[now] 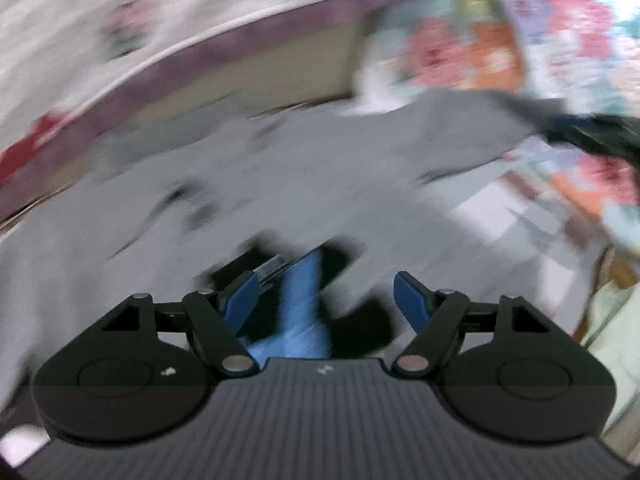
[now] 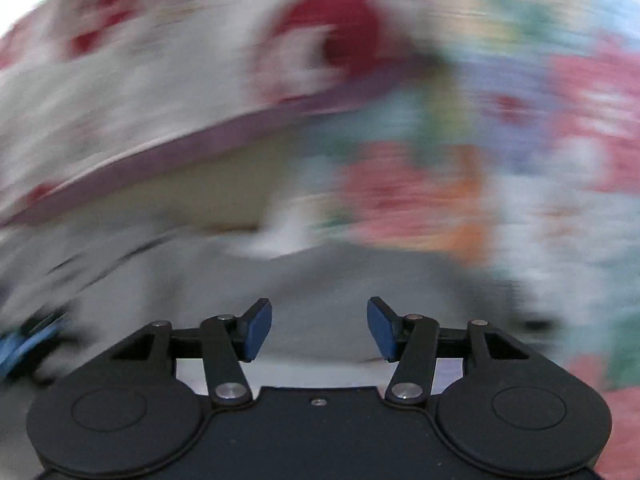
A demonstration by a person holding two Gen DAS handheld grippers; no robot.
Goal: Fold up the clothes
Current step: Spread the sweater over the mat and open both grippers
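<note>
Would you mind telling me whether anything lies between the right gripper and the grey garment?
Nothing visible does. The right gripper is open and empty, and the blurred grey garment spreads directly ahead of its fingers, before the flowered bedding.

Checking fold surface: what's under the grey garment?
Past the grey garment, bare pale checked sheet shows on its right; floral bedding lies behind. Directly beneath is covered, and blur hides detail.
</note>
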